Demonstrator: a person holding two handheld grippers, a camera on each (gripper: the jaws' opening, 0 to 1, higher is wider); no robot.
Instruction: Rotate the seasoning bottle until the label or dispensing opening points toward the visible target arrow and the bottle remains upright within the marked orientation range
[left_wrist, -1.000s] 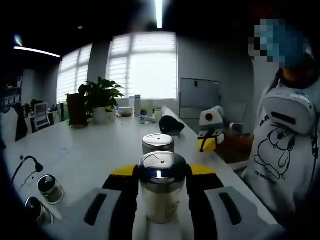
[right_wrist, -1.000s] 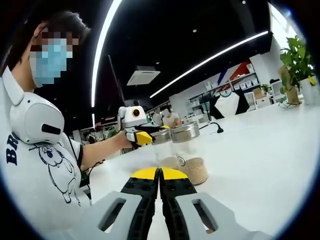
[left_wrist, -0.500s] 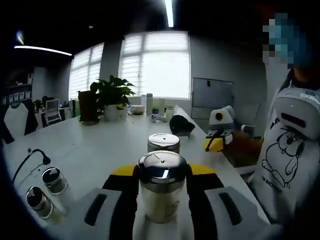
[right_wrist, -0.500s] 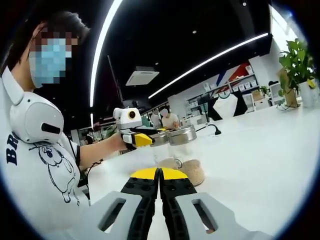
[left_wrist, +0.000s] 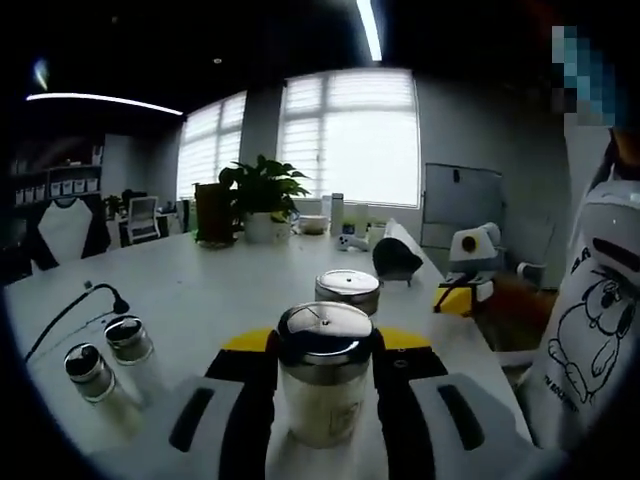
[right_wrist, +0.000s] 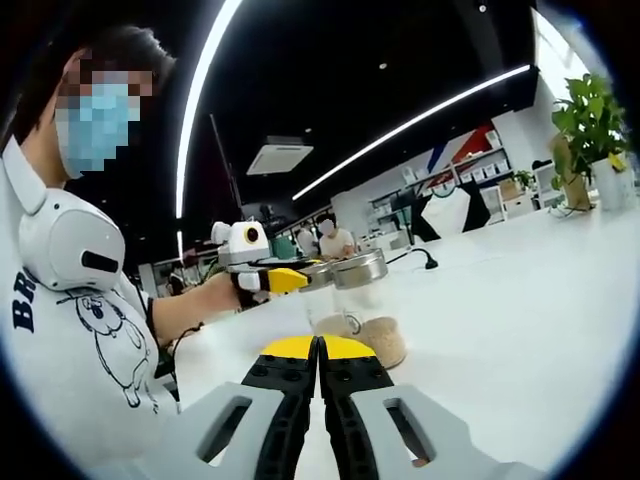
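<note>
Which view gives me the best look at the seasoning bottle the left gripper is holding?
The left gripper view: the seasoning bottle sits close, upright between that gripper's jaws, steel lid facing up. The right gripper view shows it small, from the side.

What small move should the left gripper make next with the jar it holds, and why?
Probably keep turning the seasoning jar slowly about its upright axis. The left gripper has its jaws closed on the jar's sides, and the jar stands level on the white table. No target arrow is visible, so go slowly. The right gripper rests shut, apart.
</note>
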